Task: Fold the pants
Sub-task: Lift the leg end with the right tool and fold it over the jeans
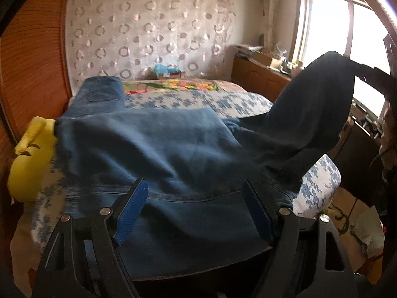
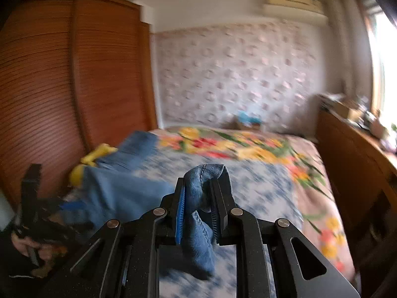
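Nearest in the right wrist view, the right gripper (image 2: 198, 208) is pinched tight on a bunched end of the blue pants (image 2: 201, 213). It holds that end up above the bed (image 2: 260, 181). Nearest in the left wrist view, the left gripper (image 1: 196, 213) stands wide, with one finger on each side of the pants' near edge. Its pads do not seem to press the cloth.

Past the grippers, the rest of the pants (image 1: 148, 149) lies spread on the bed, and one leg is raised up to the right. A yellow toy (image 1: 32, 154) sits just beside them on the left. Far back are the flowered blanket (image 2: 248, 149) and the wall.

To fold well, I think the lifted end should be carried over flat and laid so the edges line up, while the low part stays in place.
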Demonstrator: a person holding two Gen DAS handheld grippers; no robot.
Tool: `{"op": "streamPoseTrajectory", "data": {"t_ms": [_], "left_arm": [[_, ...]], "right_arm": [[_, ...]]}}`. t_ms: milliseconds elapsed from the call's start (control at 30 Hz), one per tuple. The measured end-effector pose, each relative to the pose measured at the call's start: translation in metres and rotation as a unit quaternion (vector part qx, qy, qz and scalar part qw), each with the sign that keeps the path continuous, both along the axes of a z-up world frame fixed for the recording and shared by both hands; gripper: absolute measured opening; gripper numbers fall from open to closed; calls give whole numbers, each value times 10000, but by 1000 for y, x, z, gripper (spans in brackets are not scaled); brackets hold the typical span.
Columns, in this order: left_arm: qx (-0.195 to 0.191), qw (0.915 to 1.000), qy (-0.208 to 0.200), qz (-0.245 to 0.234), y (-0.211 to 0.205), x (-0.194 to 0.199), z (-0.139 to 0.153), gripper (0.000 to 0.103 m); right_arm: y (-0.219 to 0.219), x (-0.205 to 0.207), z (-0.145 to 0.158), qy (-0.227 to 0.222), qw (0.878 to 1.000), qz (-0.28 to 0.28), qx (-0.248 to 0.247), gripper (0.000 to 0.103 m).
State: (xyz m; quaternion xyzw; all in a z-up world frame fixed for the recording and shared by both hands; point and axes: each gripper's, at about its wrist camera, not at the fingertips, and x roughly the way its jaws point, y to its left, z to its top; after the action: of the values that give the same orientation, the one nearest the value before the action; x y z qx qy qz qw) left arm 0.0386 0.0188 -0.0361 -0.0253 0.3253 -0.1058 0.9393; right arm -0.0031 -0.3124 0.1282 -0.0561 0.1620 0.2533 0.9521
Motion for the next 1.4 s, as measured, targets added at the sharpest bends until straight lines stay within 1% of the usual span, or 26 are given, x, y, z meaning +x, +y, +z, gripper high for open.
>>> {"op": "streamPoseTrajectory", "data": {"t_ms": [167, 267, 300, 333, 367, 400, 467, 567, 667, 700, 867, 967, 1000, 1067, 1133, 1200, 1267, 1300, 1333, 1367, 1400], "left_arm": [[-55, 9996, -94, 248, 27, -11, 8, 79], [-82, 9993, -105, 361, 39, -15, 7, 79], [-92, 9992, -98, 387, 42, -16, 7, 79], [-103, 9991, -87, 414, 45, -17, 6, 79], [-111, 9989, -73, 442, 47, -16, 4, 79], [-121, 9988, -54, 467, 49, -16, 2, 79], [-158, 9987, -15, 493, 53, -14, -1, 79], [-204, 9986, 61, 488, 56, -12, -7, 79], [-170, 9988, 148, 435, 51, -8, -14, 79], [-144, 9989, 170, 416, 51, -7, -16, 79], [-191, 9990, 252, 308, 50, -1, -32, 79], [-202, 9990, 294, 278, 50, 4, -37, 68], [-178, 9992, 284, 229, 49, 5, -39, 62], [-122, 9992, 322, 190, 49, 8, -43, 54], [-78, 9990, 410, 181, 48, 12, -50, 40], [-58, 9988, 453, 190, 49, 13, -53, 34], [-75, 9990, 404, 161, 49, 10, -51, 25], [-95, 9992, 369, 122, 48, 8, -50, 19], [-103, 9993, 336, 87, 47, 7, -47, 13], [-94, 9994, 317, 83, 47, 5, -45, 10], [-99, 9995, 297, 109, 47, 4, -41, 8]], "right_arm": [[61, -9, 28, -235, 9960, 858, -13, 18], [91, -11, 32, -118, 9913, 1310, 13, 19], [101, -10, 30, -76, 9890, 1477, -64, 23], [108, -10, 28, -66, 9886, 1495, -153, 29], [112, -10, 24, -69, 9894, 1433, -226, 41], [113, -8, 20, -33, 9897, 1406, -260, 42], [116, -3, 11, 141, 9895, 1403, -310, 42], [109, 5, -1, 314, 9914, 1189, -452, 42], [115, 18, -14, 604, 9919, 978, -531, 42], [116, 30, -15, 710, 9918, 900, -560, 42], [118, 50, -49, 1342, 9868, 668, -612, 42], [122, 60, -65, 1675, 9816, 641, -647, 45], [124, 63, -67, 1767, 9801, 608, -668, 46], [125, 62, -64, 1917, 9776, 561, -662, 48], [127, 64, -63, 2125, 9736, 532, -649, 48], [130, 69, -66, 2238, 9711, 478, -676, 48], [135, 76, -68, 2362, 9681, 528, -654, 48], [138, 76, -67, 2384, 9673, 596, -624, 47], [141, 76, -65, 2357, 9677, 690, -573, 43], [143, 75, -62, 2337, 9675, 805, -529, 16], [147, 74, -57, 2309, 9674, 915, -496, 3]]}}
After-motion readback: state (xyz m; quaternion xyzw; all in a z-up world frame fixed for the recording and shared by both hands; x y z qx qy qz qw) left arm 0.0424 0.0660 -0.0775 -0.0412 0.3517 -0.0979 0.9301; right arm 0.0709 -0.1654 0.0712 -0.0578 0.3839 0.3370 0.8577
